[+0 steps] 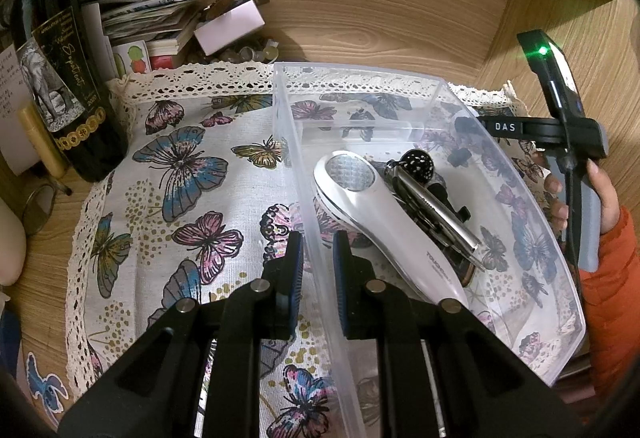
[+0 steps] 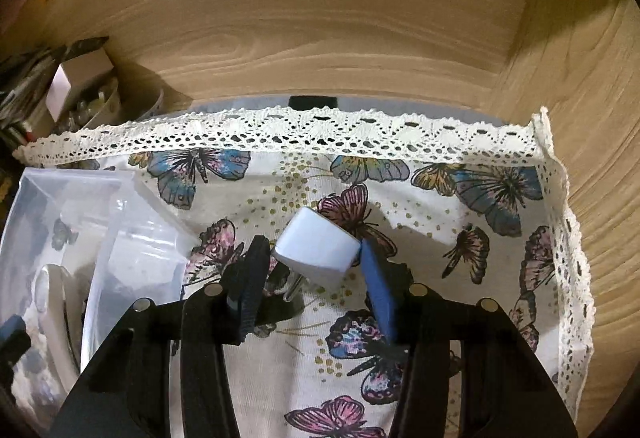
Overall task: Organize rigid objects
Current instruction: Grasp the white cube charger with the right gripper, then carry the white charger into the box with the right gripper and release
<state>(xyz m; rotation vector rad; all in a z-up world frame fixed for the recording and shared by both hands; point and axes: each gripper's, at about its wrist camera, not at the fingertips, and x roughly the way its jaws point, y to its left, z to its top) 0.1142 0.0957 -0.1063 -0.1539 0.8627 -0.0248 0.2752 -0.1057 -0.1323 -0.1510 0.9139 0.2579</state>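
Note:
A clear plastic bin (image 1: 532, 222) lies on a butterfly-print cloth (image 1: 188, 198). Inside it are a white hand-held device (image 1: 384, 222), a silver pen-like tool (image 1: 436, 214) and a black speckled ball (image 1: 418, 164). My left gripper (image 1: 318, 258) straddles the bin's left wall, one finger on each side, apparently closed on it. My right gripper (image 2: 316, 258) is shut on a white plug adapter (image 2: 316, 250) above the cloth (image 2: 440, 246), just right of the bin (image 2: 132, 222). The right gripper's body also shows in the left wrist view (image 1: 560, 126), beyond the bin's right wall.
A dark wine bottle (image 1: 68, 94), a stack of papers (image 1: 144, 14) and a white box (image 1: 230, 24) crowd the back left. A wooden wall (image 2: 320, 18) runs behind the cloth. Eyeglasses (image 1: 40, 198) lie at the left edge.

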